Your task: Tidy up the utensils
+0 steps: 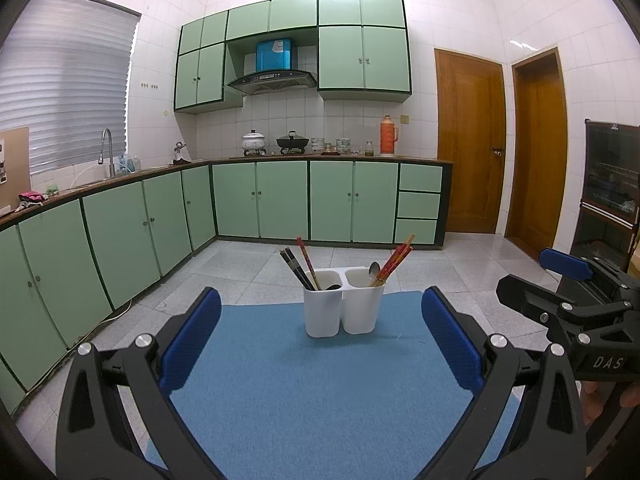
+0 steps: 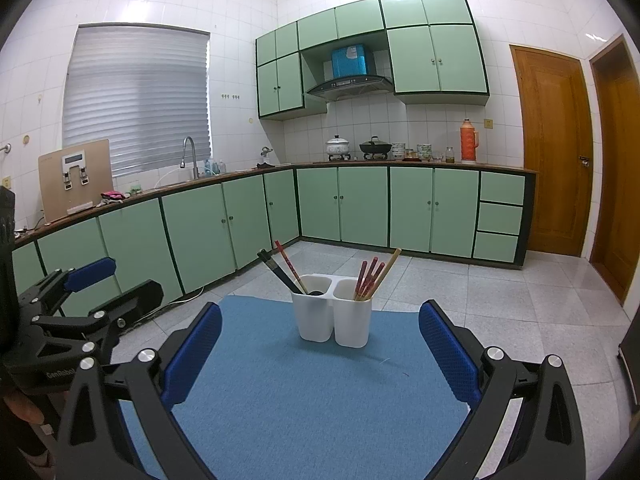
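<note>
Both grippers hang back from the work, fingers spread wide, nothing held: left gripper [image 1: 320, 344], right gripper [image 2: 320, 350].

The holder [image 1: 343, 307], white with two cups joined side by side, stands upright near the far edge of the blue mat [image 1: 320, 400] on the desk. Left cup: black chopsticks [image 1: 297, 267] and one red chopstick, leaning left, plus a dark item low at the rim that I cannot identify. Right cup: red chopsticks [image 1: 396, 258] and a spoon [image 1: 374, 270], leaning right.

Judgement: the utensils look mixed between cups, so sorting seems unfinished.

Risks from here:
- The holder looks light and top-heavy. A sideways pull on a leaning stick could tip it off the mat's far edge.
- Sticks lie bunched. Closing on one may drag its neighbour out.
- The spoon bowl sits behind the red sticks, so a grasp there may slip.
</note>
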Demonstrator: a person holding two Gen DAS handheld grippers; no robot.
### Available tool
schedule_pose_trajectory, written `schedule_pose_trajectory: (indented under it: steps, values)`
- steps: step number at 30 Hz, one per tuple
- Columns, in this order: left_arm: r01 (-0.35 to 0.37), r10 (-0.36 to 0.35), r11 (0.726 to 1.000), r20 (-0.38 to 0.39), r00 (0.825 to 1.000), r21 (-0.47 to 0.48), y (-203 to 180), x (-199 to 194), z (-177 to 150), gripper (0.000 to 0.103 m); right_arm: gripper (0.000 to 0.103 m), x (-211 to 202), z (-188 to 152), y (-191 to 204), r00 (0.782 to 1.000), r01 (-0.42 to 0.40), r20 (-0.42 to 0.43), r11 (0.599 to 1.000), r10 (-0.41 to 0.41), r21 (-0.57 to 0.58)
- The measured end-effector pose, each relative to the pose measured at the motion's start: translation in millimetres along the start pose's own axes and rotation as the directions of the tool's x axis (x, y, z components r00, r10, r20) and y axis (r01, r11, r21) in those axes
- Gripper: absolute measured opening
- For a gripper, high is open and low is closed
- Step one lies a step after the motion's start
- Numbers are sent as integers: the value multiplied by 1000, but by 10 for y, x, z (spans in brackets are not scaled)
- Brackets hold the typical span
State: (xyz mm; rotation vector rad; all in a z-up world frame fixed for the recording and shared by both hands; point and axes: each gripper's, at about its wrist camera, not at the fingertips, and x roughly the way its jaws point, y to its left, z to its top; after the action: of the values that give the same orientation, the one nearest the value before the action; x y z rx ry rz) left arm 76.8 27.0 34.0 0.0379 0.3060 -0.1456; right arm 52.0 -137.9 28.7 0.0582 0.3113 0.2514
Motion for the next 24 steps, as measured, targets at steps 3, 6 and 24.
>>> schedule_pose_trajectory:
  steps: [3, 6, 24]
  values:
    - [-1, 1, 1000, 1, 1000, 0, 6, -4, 1, 97, 97, -11, -9, 12, 1000, -1, 2, 1000, 1, -1]
    - [0, 0, 1000, 1, 1000, -1, 9, -2, 1, 97, 97, -13, -16, 13, 1000, -2, 2, 1000, 2, -1]
    - [-2, 2, 1000, 1, 1000, -3, 32, -12, 13, 97, 97, -12, -18, 29, 1000, -3, 1, 1000, 3, -2]
